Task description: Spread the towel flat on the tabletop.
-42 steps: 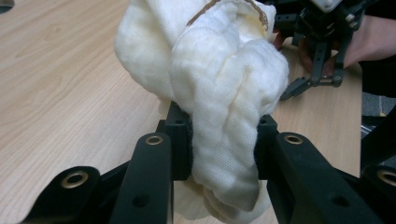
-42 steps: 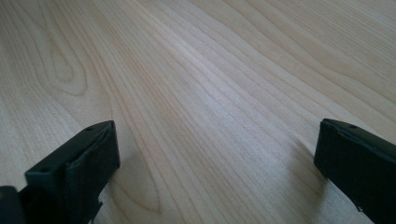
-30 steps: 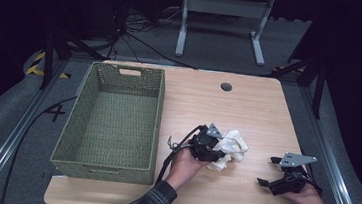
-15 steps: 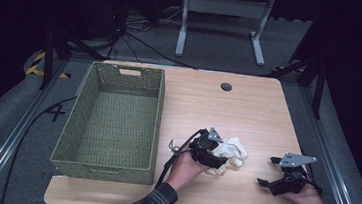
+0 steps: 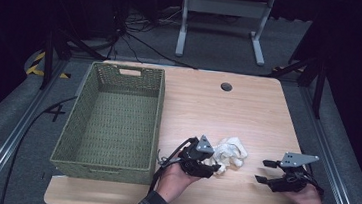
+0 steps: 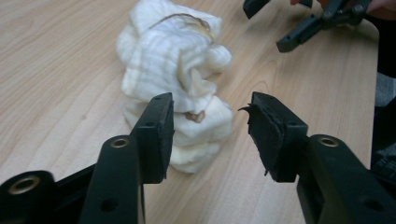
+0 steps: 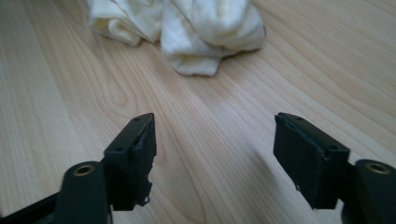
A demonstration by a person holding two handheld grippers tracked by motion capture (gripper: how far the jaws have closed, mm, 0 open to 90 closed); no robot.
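Wooden table (image 5: 248, 108) bare beyond cloth (image 5: 229, 152), basket (image 5: 112, 115) left.

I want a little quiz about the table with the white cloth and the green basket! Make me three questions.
1. True or false: the white cloth lies inside the green basket.
2. Which tool is right next to the cloth?
A. the left tool
B. the right tool
3. Fill the gap: there is ______ between the right tool's two pads.

Key
1. False. It lies crumpled on the wooden table, to the right of the basket.
2. A. The right tool is off to the side, pointing toward the cloth.
3. Nothing: bare table shows through the gap.
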